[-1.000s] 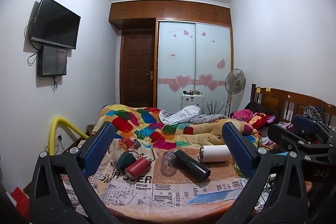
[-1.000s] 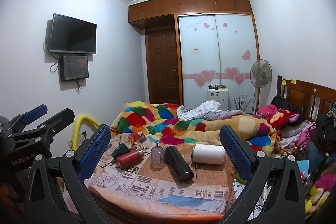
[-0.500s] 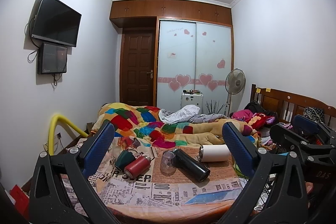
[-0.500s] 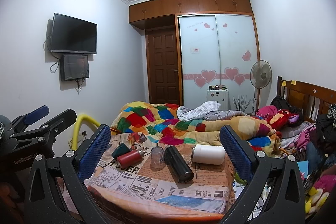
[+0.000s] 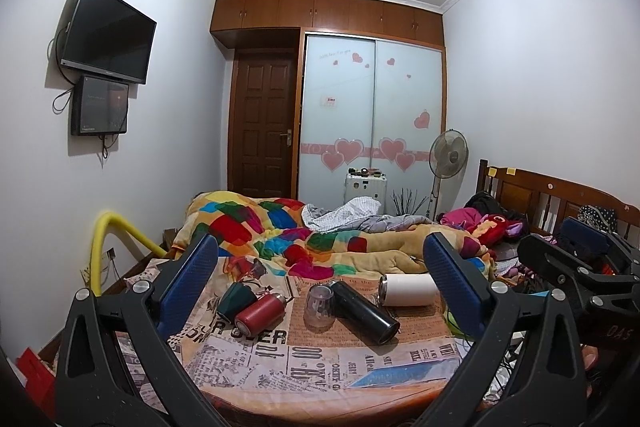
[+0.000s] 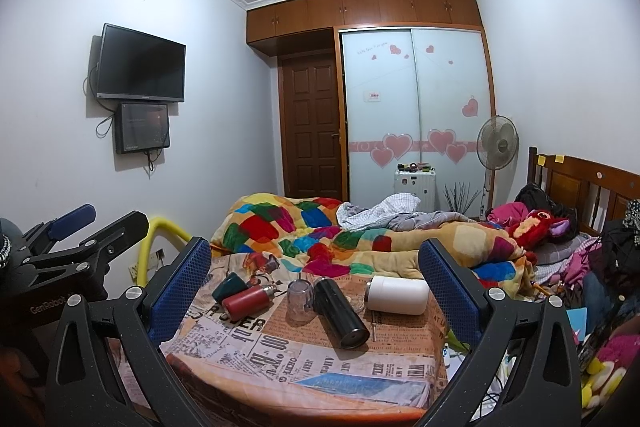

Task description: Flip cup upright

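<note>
Several cups lie on a small table (image 5: 280, 367) covered with a newspaper-print cloth. A clear cup (image 5: 319, 307) stands upside down at the middle; it also shows in the right wrist view (image 6: 300, 300). A black flask (image 5: 364, 311) (image 6: 341, 311), a white cup (image 5: 408, 289) (image 6: 398, 294), a red flask (image 5: 260, 311) (image 6: 246, 301) and a dark green cup (image 5: 237, 300) (image 6: 229, 286) lie on their sides. My left gripper (image 5: 320, 291) and right gripper (image 6: 316, 287) are both open, empty, held back from the table.
A bed with a patchwork quilt (image 5: 320, 247) lies behind the table. A wooden headboard (image 5: 560, 199) and heaped clothes are at the right. A yellow pipe (image 5: 104, 243) rises at the left. The other gripper shows at each view's edge (image 5: 580, 267) (image 6: 60, 251).
Both views have shifted only slightly; the left gripper tilted up a little. The cups have not moved. Both grippers stay open.
</note>
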A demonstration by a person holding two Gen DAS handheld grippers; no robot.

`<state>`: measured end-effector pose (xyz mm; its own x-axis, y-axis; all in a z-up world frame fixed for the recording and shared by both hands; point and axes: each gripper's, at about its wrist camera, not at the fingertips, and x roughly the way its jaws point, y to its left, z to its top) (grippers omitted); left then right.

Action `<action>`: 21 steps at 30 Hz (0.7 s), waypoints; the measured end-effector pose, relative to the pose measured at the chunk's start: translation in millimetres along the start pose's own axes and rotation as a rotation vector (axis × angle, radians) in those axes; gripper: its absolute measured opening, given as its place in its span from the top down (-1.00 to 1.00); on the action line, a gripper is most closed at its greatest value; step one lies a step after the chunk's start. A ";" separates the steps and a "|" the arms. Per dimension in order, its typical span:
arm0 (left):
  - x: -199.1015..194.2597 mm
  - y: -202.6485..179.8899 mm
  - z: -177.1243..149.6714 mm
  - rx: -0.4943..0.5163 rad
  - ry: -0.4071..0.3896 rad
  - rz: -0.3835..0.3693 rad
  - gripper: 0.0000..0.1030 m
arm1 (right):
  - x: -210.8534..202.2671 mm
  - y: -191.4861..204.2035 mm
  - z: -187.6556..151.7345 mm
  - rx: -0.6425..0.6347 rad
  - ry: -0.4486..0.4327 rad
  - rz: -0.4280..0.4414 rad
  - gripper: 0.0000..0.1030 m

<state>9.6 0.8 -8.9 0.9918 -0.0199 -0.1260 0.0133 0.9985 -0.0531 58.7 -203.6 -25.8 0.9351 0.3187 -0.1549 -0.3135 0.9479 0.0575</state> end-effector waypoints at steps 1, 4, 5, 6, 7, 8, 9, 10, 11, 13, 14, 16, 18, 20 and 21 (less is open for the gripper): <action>-0.6 1.0 0.8 0.001 -0.001 -0.001 -1.00 | 0.0 0.2 -0.1 0.000 0.000 0.000 -1.00; 0.3 2.6 1.1 0.001 0.000 -0.001 -1.00 | 0.1 0.3 -0.3 -0.002 0.000 0.000 -1.00; 0.7 2.5 0.6 0.001 0.001 -0.001 -1.00 | 0.1 0.4 -0.5 -0.002 0.000 0.000 -1.00; 1.8 3.7 0.2 0.000 0.002 -0.001 -1.00 | 0.1 0.4 -0.6 -0.002 0.000 0.000 -1.00; 2.9 4.5 -0.6 -0.001 0.003 -0.001 -1.00 | 0.2 0.4 -0.7 -0.003 0.000 0.000 -1.00; 3.8 4.4 -1.9 -0.001 0.004 -0.002 -1.00 | 0.4 0.4 -0.7 -0.003 0.001 -0.001 -1.00; 2.9 4.3 -1.0 -0.001 0.003 -0.002 -1.00 | 0.3 0.2 -0.6 -0.003 0.001 -0.001 -1.00; 3.4 4.4 -1.8 -0.001 0.003 -0.002 -1.00 | 0.3 0.1 -0.8 -0.003 0.001 -0.001 -1.00; 3.7 4.3 -2.2 -0.001 0.003 -0.003 -1.00 | 0.4 0.1 -0.9 -0.003 0.001 -0.001 -1.00; 3.8 4.4 -1.3 -0.001 0.003 -0.002 -1.00 | 0.4 0.1 -1.0 -0.003 0.000 -0.001 -1.00; 4.2 4.4 -1.9 -0.001 0.004 -0.002 -1.00 | 0.4 0.0 -1.0 -0.003 0.001 -0.001 -1.00; 4.4 4.6 -2.6 -0.002 0.005 -0.004 -1.00 | 0.5 0.0 -1.0 -0.003 0.001 0.000 -1.00; 4.4 4.2 -2.6 -0.003 0.006 -0.003 -1.00 | 0.4 0.0 -1.3 -0.004 0.001 -0.001 -1.00; 4.7 4.1 -2.5 -0.004 0.005 -0.003 -1.00 | 0.4 0.1 -1.6 -0.004 0.002 -0.001 -1.00; 4.6 3.6 -1.9 -0.003 0.005 -0.003 -1.00 | 0.4 -0.1 -1.7 -0.004 0.002 0.000 -1.00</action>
<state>14.0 4.2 -11.6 0.9911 -0.0228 -0.1310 0.0156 0.9983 -0.0562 58.8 -203.5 -27.5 0.9350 0.3182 -0.1566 -0.3136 0.9480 0.0538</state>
